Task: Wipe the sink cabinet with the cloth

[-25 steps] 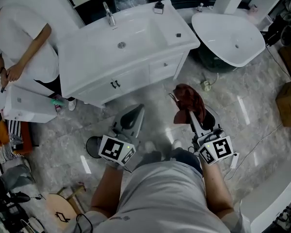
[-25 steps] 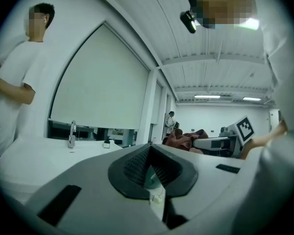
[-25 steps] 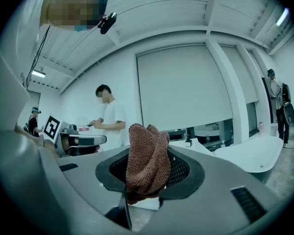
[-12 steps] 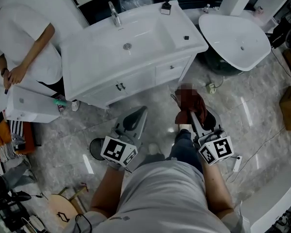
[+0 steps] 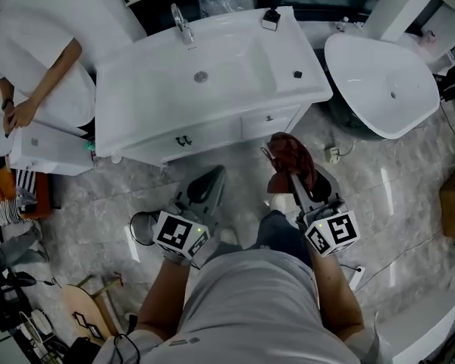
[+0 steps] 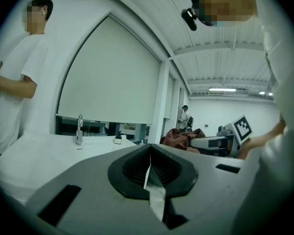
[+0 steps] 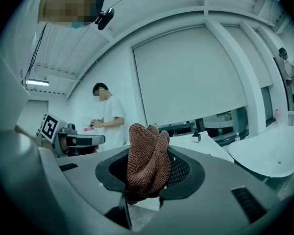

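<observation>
Since the frame a second back: wearer closer to the sink cabinet (image 5: 212,131); its white front has come nearer to both sets of fingers, and the cloth (image 5: 290,158) now lies under the right-hand drawer rather than off the cabinet's corner.

Cloth: reddish-brown, knitted texture, bunched. Clamped between the fingers of the right gripper (image 5: 292,179). In the right gripper view the cloth (image 7: 147,163) stands up out of the dark ribbed pads and sticks out past the fingertips; a tail of it hangs below them. Not touching the cabinet; a strip of grey marbled floor shows between the cloth and the drawer front.

Left gripper (image 5: 212,174): fingers closed together, only a thin seam between the pads in the left gripper view (image 6: 149,165), nothing held. It sits level with the right fingers, to their left, pointing at the cabinet doors.

Beyond the fingertips: basin set in the cabinet top, tap (image 5: 182,25) at the far edge. Right of the right fingers, a separate white oval basin (image 5: 379,82). Far left of the left fingers, a person in a white shirt (image 5: 38,59).
</observation>
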The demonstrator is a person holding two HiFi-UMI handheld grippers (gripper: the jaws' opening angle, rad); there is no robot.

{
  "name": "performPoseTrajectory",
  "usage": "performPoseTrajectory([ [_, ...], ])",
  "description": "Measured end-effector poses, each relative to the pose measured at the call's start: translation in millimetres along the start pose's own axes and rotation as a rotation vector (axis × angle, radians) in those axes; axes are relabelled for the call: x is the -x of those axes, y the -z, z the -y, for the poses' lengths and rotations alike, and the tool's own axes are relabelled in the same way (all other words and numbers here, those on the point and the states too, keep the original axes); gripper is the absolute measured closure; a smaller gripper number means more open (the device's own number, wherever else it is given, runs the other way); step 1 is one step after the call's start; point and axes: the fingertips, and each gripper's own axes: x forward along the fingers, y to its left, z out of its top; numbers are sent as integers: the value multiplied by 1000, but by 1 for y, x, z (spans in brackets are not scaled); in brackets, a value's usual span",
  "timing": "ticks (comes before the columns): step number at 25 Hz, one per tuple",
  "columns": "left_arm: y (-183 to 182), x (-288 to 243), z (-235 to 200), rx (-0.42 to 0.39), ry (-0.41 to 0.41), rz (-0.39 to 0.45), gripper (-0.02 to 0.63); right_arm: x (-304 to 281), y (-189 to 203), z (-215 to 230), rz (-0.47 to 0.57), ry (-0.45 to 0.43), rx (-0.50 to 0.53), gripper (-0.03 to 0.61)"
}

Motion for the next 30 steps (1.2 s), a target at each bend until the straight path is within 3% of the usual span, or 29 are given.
performPoseTrajectory([
  [9,-3,-61,7,12,-177,-14,603,-36,-5,67,-67,-177,-20,436],
  [16,16,-69,-4,63,-319,-21,603,-61,20,81,-167,-267,-27,436],
  [30,70,-24,-32,146,-435,-18,603,-115,127,56,-358,-280,-35,436],
])
